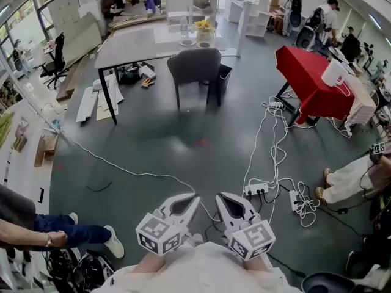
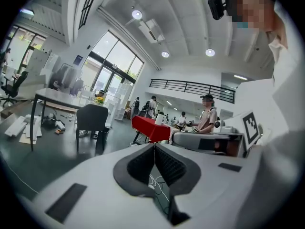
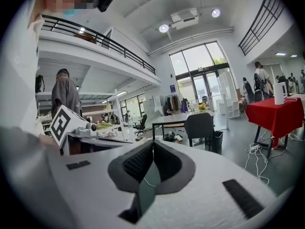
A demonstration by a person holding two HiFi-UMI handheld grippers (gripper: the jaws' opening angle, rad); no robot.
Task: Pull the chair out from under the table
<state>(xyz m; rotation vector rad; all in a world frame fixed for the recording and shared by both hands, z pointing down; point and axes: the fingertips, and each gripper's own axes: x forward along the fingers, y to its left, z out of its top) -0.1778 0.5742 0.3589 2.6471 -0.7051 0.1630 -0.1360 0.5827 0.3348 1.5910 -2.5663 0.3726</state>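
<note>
A dark grey chair stands pushed in at the near edge of a grey table across the room; it also shows small in the left gripper view as the chair and in the right gripper view as the chair. Both grippers hang close to my body, far from the chair. My left gripper is shut, its pads meeting with nothing between them. Beside it my right gripper is shut too and holds nothing.
A table with a red cloth stands at the right. White cables and power strips trail over the floor between me and the chair. A black bin sits beside the chair. Seated people's legs show at both sides.
</note>
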